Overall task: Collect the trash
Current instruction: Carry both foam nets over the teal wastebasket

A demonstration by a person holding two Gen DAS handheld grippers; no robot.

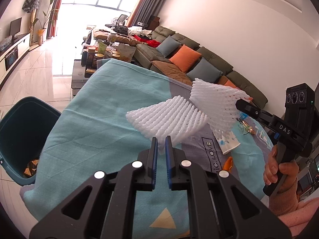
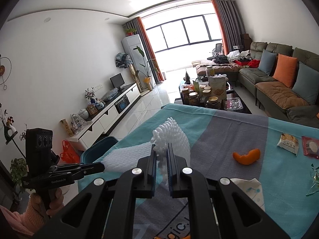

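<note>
Table (image 2: 229, 127), spread with a teal and grey cloth, bearing the remaining litter. Bin (image 1: 22, 131), dark teal, open, standing on the floor just off the table's left edge; scraps already lie in its bottom. Left net (image 1: 165, 119), a flat white foam fruit sleeve, pinched at one corner by the left gripper (image 1: 161, 145) and held clear of the cloth. Right net (image 1: 215, 103), a second sleeve, bunched and flared, pinched in the narrowly closed right gripper (image 2: 160, 155); the two nets overlap or touch in mid-air.

Risks, as judged. Each net hangs from a small bite of soft, springy foam, so a quick swing toward the bin could pull it free onto the floor. The meshes may snag where they meet; one released alone might then drag the other or hang on a finger. Being light, a net let go above the rim could drift outside the bin.

Still on the cloth: paper cup (image 2: 247, 187), peel (image 2: 247, 156), snack packets (image 2: 289, 141), a green wrapper (image 1: 244, 128), each well apart from the bin.
</note>
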